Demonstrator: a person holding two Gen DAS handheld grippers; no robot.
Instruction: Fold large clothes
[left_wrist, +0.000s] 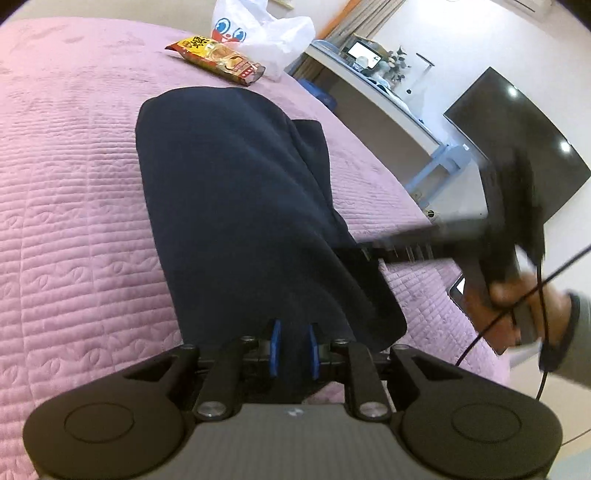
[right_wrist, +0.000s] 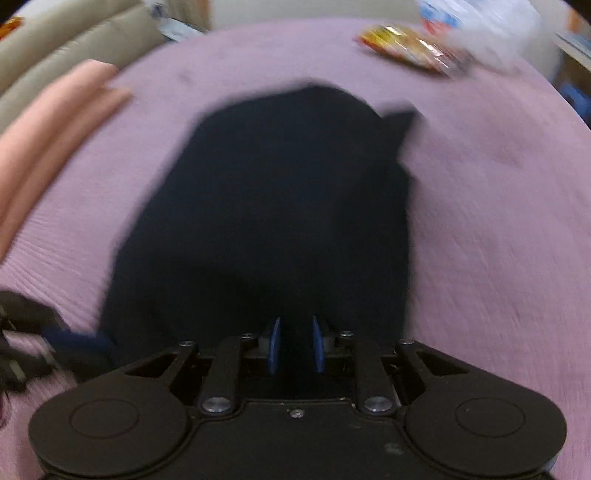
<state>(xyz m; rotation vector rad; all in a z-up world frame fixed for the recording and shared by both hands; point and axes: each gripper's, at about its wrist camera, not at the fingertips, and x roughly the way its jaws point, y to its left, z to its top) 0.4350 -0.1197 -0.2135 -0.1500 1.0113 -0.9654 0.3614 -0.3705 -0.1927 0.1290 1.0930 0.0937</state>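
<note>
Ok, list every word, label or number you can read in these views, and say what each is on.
No text reads cleanly.
Snack packet: large yellow characters at its near end, too distorted to quote; fully blurred in the right wrist view.
White plastic bag: a cartoon face with blue eyes, no words legible.
Small screen on the desk: too small to read.
Dark garment: no label showing.

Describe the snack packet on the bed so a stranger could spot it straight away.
Start from the pink quilted bedspread that fills the left wrist view. Beyond the far end of the dark navy garment, near the bed's far edge, a white plastic bag with cartoon eyes sits. The snack packet lies flat just in front of it, the only long yellow and red wrapper there.
</note>
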